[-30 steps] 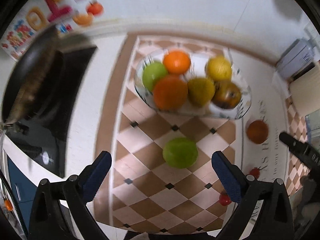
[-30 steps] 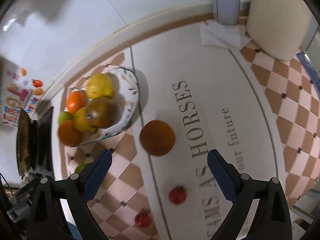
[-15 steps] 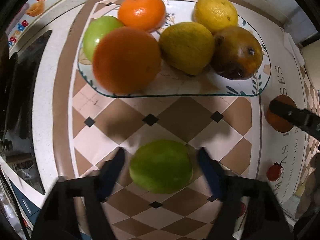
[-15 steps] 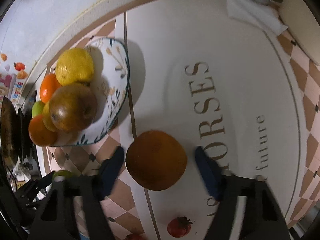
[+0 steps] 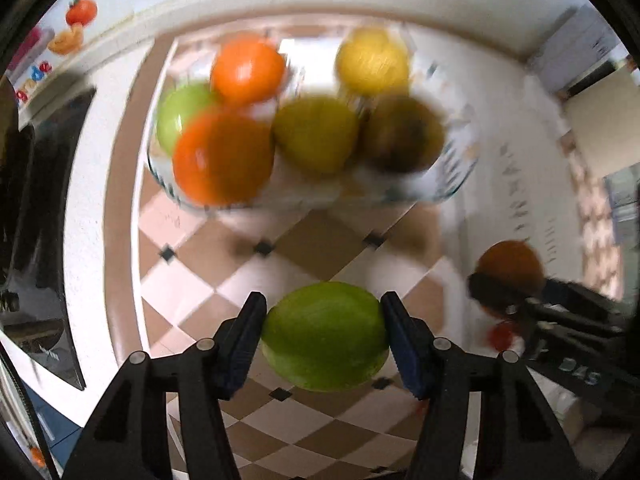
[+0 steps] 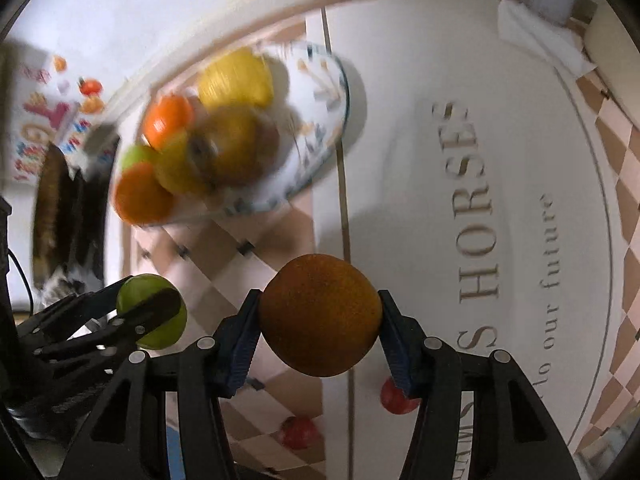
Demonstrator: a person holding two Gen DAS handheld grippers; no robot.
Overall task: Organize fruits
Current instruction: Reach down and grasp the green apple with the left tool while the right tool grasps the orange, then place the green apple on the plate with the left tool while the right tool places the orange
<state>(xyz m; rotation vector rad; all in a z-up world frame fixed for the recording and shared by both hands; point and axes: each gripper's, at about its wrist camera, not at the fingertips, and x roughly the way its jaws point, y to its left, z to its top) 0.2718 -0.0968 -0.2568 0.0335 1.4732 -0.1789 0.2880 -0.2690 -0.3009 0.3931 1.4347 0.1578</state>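
Observation:
My left gripper (image 5: 323, 316) is shut on a green fruit (image 5: 325, 335) and holds it above the checked cloth; it also shows in the right wrist view (image 6: 154, 312). My right gripper (image 6: 319, 312) is shut on a brown-orange fruit (image 6: 320, 314), seen in the left wrist view (image 5: 510, 266) at the right. A glass bowl (image 5: 452, 184) ahead holds several fruits: two oranges, a green apple, yellow ones and a brown one. The bowl (image 6: 324, 120) sits up-left in the right wrist view.
Two small red tomatoes (image 6: 396, 398) (image 6: 300, 432) lie on the cloth under my right gripper. A dark pan and stove (image 6: 52, 200) stand at the left. A cream container (image 5: 600, 128) and a folded cloth (image 6: 540, 36) are at the far right by the wall.
Both grippers have closed on their fruits and lifted them off the cloth. The view has pulled back from the bowl.

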